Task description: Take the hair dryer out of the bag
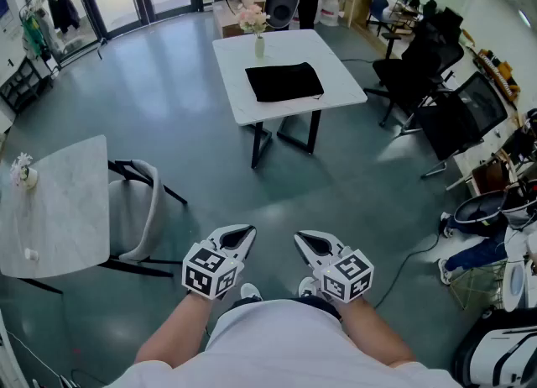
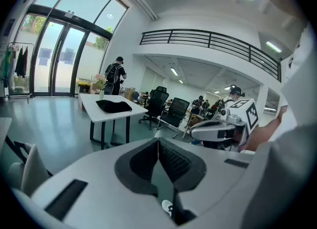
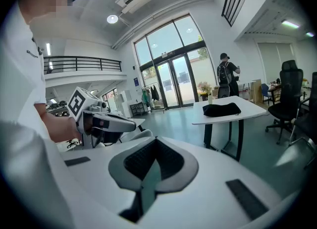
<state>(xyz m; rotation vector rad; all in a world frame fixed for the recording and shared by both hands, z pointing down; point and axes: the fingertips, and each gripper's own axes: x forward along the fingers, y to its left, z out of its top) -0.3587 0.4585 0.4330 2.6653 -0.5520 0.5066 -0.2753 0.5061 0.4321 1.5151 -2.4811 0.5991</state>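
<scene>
**black bag** [image 1: 284, 81]: lies flat in the middle of a white tabletop [image 1: 340, 84], upper centre of the head view. its opening cannot be made out from here.

**hair dryer**: not visible in any view; judged to be inside the bag, which looks untouched.

**vase of flowers** [image 1: 257, 29]: stands just behind the bag, near the tabletop's far edge.

**left gripper** [image 1: 243, 233], **right gripper** [image 1: 304, 240]: side by side at bottom centre, close to the person's body. both are well apart from the tabletop and point toward it, slightly down. both pairs of jaws are clenched on nothing, probably a resting carry before the walk over.

**task**: not begun. the likely next need is to close the gap, then part the jaws at the bag.

**also**: grey chair [image 1: 138, 210] at lower left, office chairs [image 1: 419, 67] at right.
</scene>
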